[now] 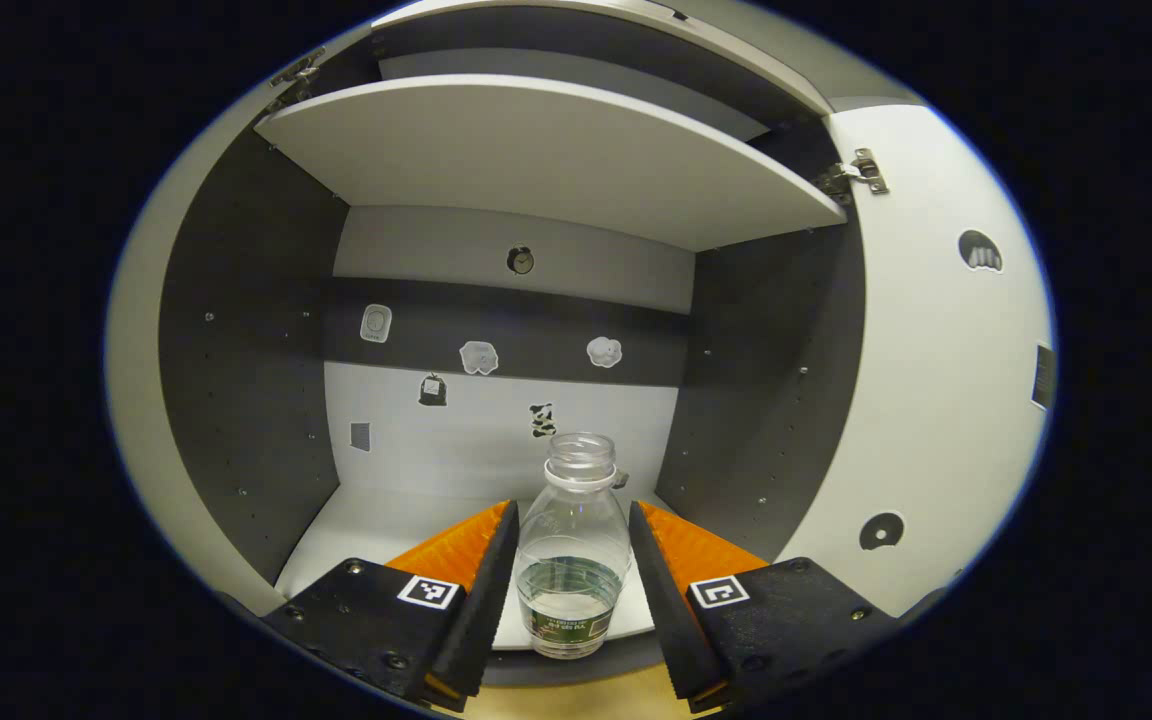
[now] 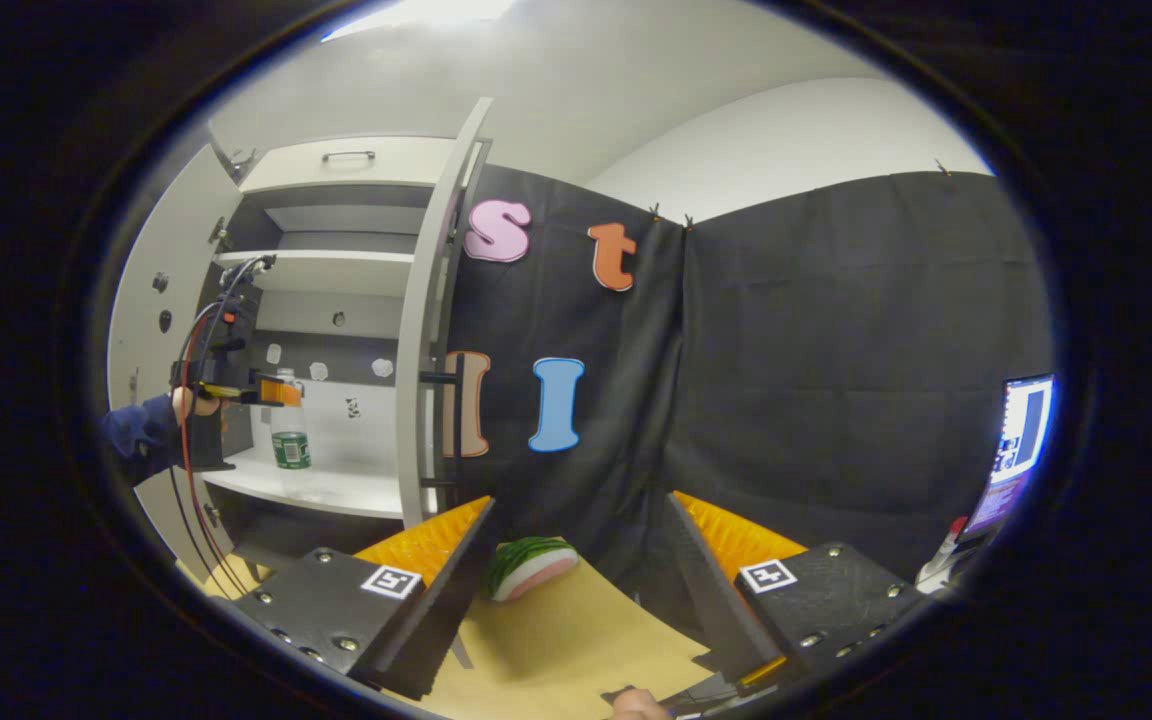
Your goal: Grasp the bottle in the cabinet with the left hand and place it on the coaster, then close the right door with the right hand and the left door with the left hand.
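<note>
Clear plastic bottle (image 1: 573, 560) stands upright on the cabinet's lower shelf (image 1: 366, 525), right between the left gripper (image 1: 573, 580) fingers, jaws spread and apparently not pressing yet. Grasp step is on: next, close and lift out. Right gripper (image 2: 576, 590) hangs wide open over the table (image 2: 556, 630).

bottle (image 1: 573, 560): clear plastic, no cap, dark label low down, approx a third full of water, upright on cabinet (image 1: 236, 400) bottom shelf near front edge
coaster (image 2: 532, 567): watermelon-slice look, green rind w/ pink face, lying on tan tabletop, well apart from bottle
right door (image 2: 431, 340): white, swung wide open
left door (image 2: 151, 330): white, open too
</note>
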The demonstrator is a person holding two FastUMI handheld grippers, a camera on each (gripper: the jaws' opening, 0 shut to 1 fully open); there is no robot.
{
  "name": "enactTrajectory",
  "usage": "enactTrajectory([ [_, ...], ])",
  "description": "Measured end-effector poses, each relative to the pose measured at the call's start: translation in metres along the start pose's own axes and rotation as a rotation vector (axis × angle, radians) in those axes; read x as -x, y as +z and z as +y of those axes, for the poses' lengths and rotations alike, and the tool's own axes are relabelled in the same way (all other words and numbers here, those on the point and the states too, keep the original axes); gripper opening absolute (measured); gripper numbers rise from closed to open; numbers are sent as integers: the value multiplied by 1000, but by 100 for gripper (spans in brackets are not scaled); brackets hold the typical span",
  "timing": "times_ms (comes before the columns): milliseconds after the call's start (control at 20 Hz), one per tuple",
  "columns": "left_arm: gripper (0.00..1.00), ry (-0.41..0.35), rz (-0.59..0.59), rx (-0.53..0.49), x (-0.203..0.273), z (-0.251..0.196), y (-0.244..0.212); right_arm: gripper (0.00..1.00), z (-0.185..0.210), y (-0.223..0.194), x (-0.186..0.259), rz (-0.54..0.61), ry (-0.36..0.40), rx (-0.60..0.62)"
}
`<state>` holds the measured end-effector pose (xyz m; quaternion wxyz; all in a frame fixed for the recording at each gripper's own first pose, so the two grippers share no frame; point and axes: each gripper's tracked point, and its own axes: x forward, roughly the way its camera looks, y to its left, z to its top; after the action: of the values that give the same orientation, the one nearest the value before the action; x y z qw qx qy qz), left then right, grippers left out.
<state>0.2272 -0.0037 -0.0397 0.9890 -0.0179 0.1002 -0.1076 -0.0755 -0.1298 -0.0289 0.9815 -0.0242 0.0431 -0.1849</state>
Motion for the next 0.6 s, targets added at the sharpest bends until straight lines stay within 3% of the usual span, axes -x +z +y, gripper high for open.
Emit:
enactTrajectory([
  [250, 70, -59, -2, 11, 48, -20, -16, 100, 17, 1, 5, 5, 87, -11],
  [600, 70, -142, 50, 2, 94, -32, -74, 97, 34, 0, 14, 20, 162, -13],
])
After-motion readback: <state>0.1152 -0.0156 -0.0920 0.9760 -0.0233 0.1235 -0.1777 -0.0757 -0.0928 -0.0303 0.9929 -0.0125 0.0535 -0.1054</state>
